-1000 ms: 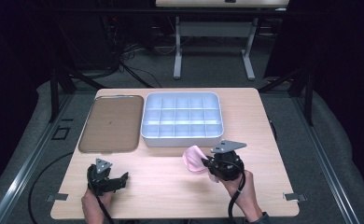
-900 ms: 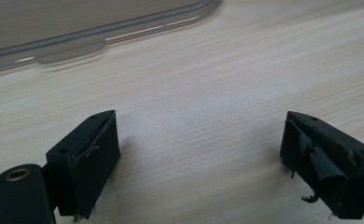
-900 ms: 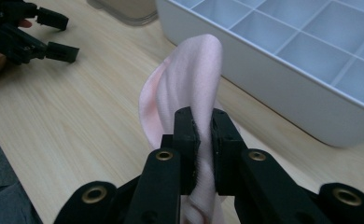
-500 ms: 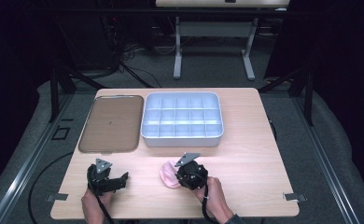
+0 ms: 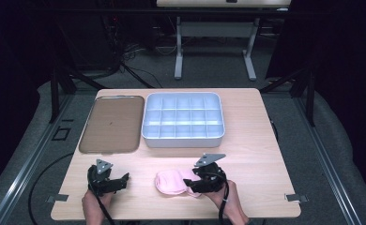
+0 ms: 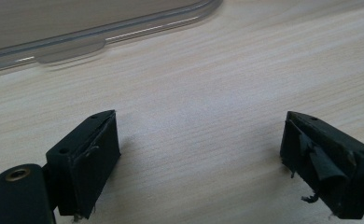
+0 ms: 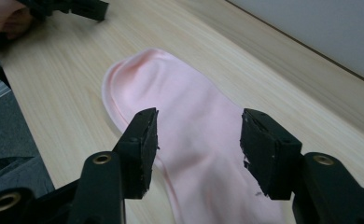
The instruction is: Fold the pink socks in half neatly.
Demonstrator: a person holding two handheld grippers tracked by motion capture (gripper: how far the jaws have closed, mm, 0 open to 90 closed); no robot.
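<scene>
A pink sock [image 5: 169, 181] lies flat on the wooden table [image 5: 256, 140] near its front edge. My right gripper [image 5: 191, 185] stands at the sock's right end. In the right gripper view the sock [image 7: 189, 102] runs under and between the two black jaws of my right gripper [image 7: 199, 140]. Those jaws have just been opening, and their pads stand clear of the cloth on both sides. My left gripper [image 5: 123, 180] rests low at the front left. In its own view the left gripper [image 6: 199, 154] is wide open over bare wood, nothing between its jaws.
A light blue box with several compartments [image 5: 183, 139] stands at the back middle of the table. A flat brown tray [image 5: 85, 140] lies left of it; its rim [image 6: 77, 39] shows ahead of the left gripper. My left gripper [image 7: 84, 7] shows beyond the sock's toe.
The right hand carried the bunched sock from beside the box toward the front edge, sank, and opened. The sock now lies spread on the table. The left hand stayed put.
</scene>
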